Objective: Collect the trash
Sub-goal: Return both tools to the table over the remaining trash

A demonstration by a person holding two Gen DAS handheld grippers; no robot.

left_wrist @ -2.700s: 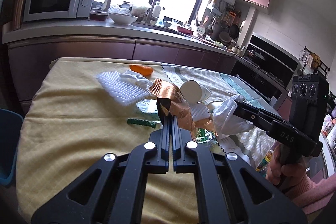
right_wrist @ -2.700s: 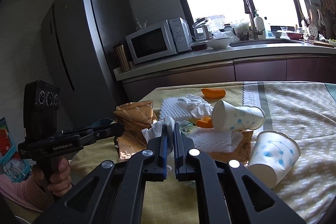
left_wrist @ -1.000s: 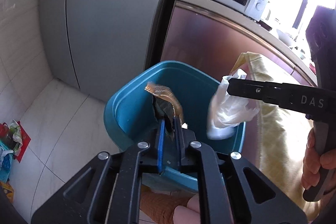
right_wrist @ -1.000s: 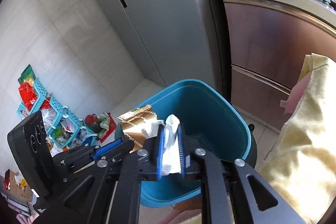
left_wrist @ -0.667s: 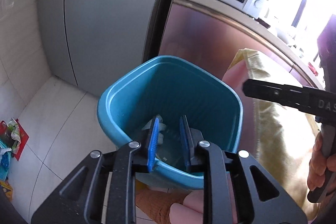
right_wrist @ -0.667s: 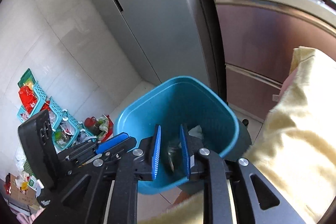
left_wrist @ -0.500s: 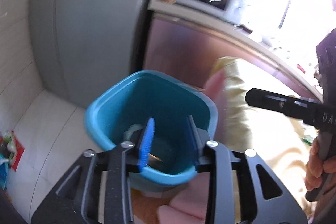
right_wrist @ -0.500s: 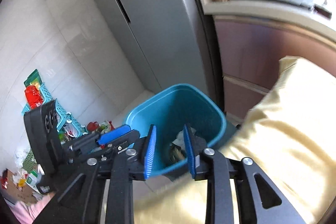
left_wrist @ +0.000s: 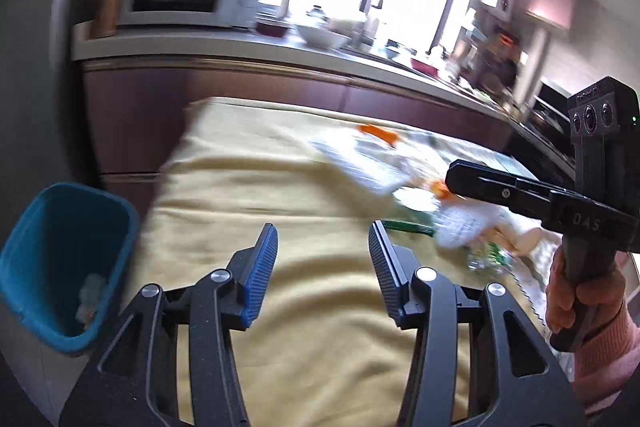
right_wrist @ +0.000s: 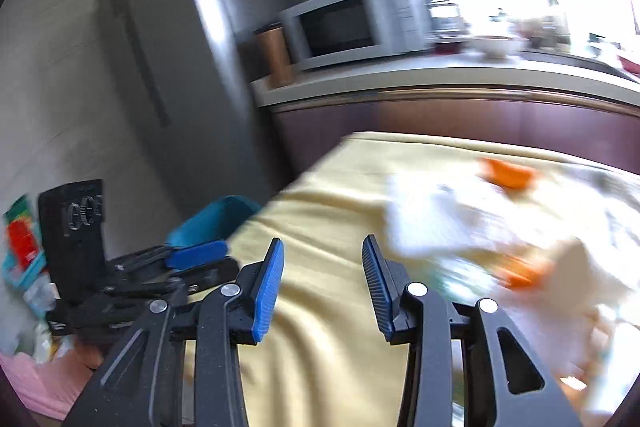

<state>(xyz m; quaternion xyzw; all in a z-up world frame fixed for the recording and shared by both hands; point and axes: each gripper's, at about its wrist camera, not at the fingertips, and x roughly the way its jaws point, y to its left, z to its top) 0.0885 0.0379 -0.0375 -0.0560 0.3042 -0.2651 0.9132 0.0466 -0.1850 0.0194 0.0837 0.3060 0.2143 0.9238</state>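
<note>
Blue bin on the floor off the counter's left edge, pale scraps in its bottom. Left tool: jaws apart and opening, nothing between them, blue pads over bare yellow cloth near the counter's left edge, touching nothing. Trash pile, blurred, toward the counter's right side: white sheets, orange bits, a green strip. Right tool: jaws likewise apart and opening, empty, hanging above the cloth just left of the pile. The hand grips its handle.
</note>
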